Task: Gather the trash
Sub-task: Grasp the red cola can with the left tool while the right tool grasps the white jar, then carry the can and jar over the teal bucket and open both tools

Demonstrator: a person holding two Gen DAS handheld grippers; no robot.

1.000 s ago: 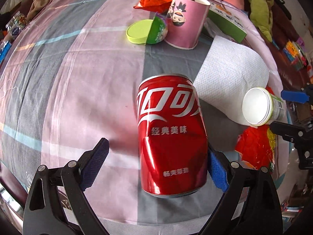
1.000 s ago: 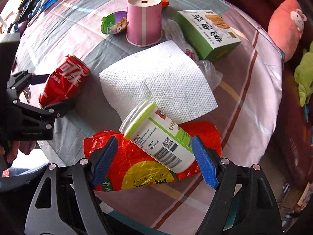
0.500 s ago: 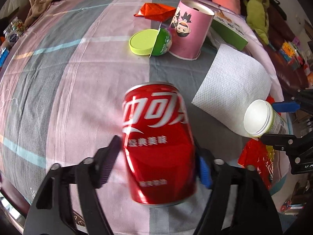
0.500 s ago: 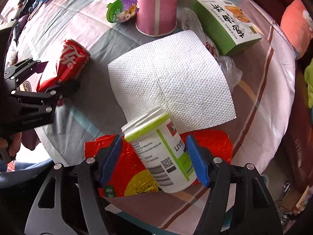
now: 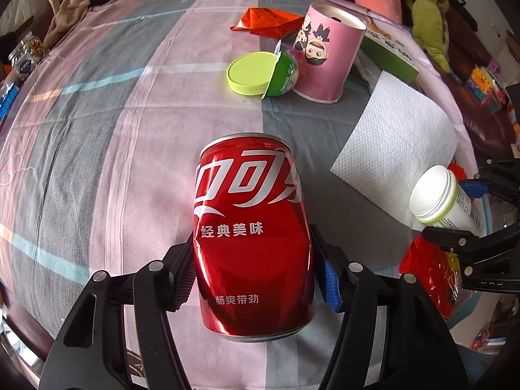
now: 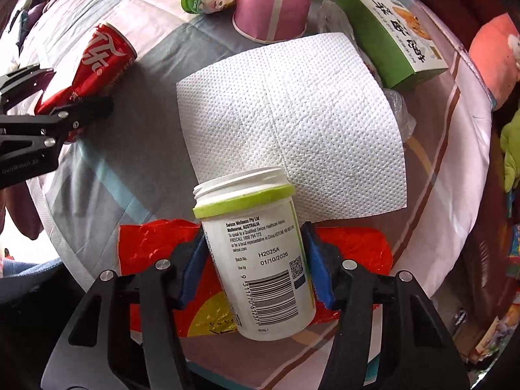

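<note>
A round table covered in a pink, grey and white striped cloth point(image 5: 107, 136) is strewn with rubbish. The left gripper point(image 5: 253, 271) points steeply down over the near part of the table, with a dented red cola can point(image 5: 253, 234) lying on its side between its fingers; both pads press against the can's flanks, and the jaws are easing slightly wider at this moment. The right gripper point(image 6: 256, 268) points straight down near the table's edge, its blue pads on either side of a white supplement bottle point(image 6: 263, 253) with a lime-green band and no cap, and its jaws are closing onto the bottle's sides. The bottle lies tilted on a crumpled red snack bag point(image 6: 156, 250), its open mouth just overlapping the near edge of a flat white paper towel point(image 6: 292, 113). Beyond the towel stands an upturned pink paper cup point(image 5: 325, 55), with a small green pet-food tub point(image 5: 282, 71) and a lime-green lid point(image 5: 250, 73) touching beside it. A green carton point(image 6: 393, 32) lies to the right of the cup, and a red foil wrapper point(image 5: 266, 22) sits behind it.
</note>
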